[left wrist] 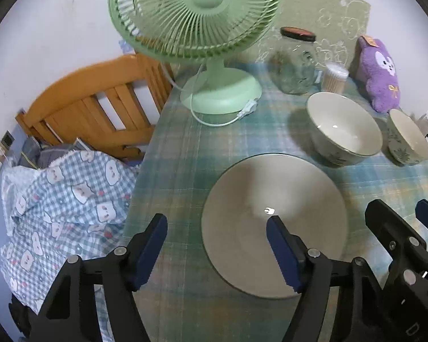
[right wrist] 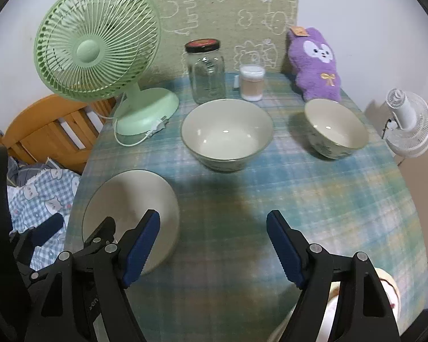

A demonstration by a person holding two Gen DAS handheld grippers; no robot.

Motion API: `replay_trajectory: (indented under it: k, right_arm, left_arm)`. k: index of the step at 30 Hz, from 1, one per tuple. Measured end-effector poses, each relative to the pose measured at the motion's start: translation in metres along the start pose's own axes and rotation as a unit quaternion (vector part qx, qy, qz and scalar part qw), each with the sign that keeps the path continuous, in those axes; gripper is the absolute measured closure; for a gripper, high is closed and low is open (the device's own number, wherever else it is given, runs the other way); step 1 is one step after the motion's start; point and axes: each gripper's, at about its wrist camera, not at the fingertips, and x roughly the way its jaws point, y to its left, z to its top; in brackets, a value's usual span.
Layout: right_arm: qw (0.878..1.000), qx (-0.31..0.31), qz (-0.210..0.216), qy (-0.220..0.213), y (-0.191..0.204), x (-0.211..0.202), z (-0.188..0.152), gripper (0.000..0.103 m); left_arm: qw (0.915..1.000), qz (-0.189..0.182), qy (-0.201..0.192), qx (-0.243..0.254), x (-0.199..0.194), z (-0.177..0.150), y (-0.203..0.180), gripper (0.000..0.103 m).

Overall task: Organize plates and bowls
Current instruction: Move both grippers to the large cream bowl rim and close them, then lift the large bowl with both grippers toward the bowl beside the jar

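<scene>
Left wrist view: we find the left gripper (left wrist: 216,235) with jaws parted and nothing between the pads; its right finger overhangs the plate (left wrist: 274,222), its left finger stands off the plate's left rim. The plate lies flat directly ahead, nearest this hand. The large bowl (left wrist: 343,128) and small bowl (left wrist: 408,138) sit beyond, to the right.

Right wrist view: we find the right gripper (right wrist: 214,239) open and empty over bare tablecloth (right wrist: 314,193). The plate lies to its left, the large bowl ahead, the small bowl ahead-right. We judge the left hand better placed for the plate. The table is crowded at the back: a green fan (right wrist: 97,48) and a jar (right wrist: 207,71).
</scene>
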Motion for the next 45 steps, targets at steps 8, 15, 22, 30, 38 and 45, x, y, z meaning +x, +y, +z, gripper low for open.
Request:
replay_trajectory:
  k: [8,15,22,30,38,45]
  right_arm:
    - [1.000,-0.003,0.005,0.030,0.018,0.038,0.007,0.041]
    - [0.998,0.000,0.007,0.062,0.024,0.060,0.007,0.061]
    - [0.996,-0.017,0.004,0.082,0.036,0.075,0.007,0.080]
    - [0.996,-0.023,-0.009,0.088,0.042,0.076,0.006,0.084]
    - [0.995,-0.018,-0.010,0.095,0.037,0.067,-0.003,0.084]
    - [0.995,-0.004,-0.012,0.102,0.021,0.045,-0.026,0.084]
  left_arm:
    - [0.9993,-0.030,0.019,0.007,0.025,0.004,0.003,0.052]
    - [0.9978,-0.056,0.034,-0.001,0.042,0.004,0.007,0.072]
    - [0.9956,-0.079,0.050,-0.008,0.054,0.002,0.012,0.085]
    - [0.9948,-0.086,0.054,0.000,0.052,0.002,0.012,0.087]
    - [0.9937,-0.097,0.056,0.004,0.042,-0.010,0.010,0.087]
    - [0.9931,-0.102,0.056,0.011,0.021,-0.032,-0.002,0.087]
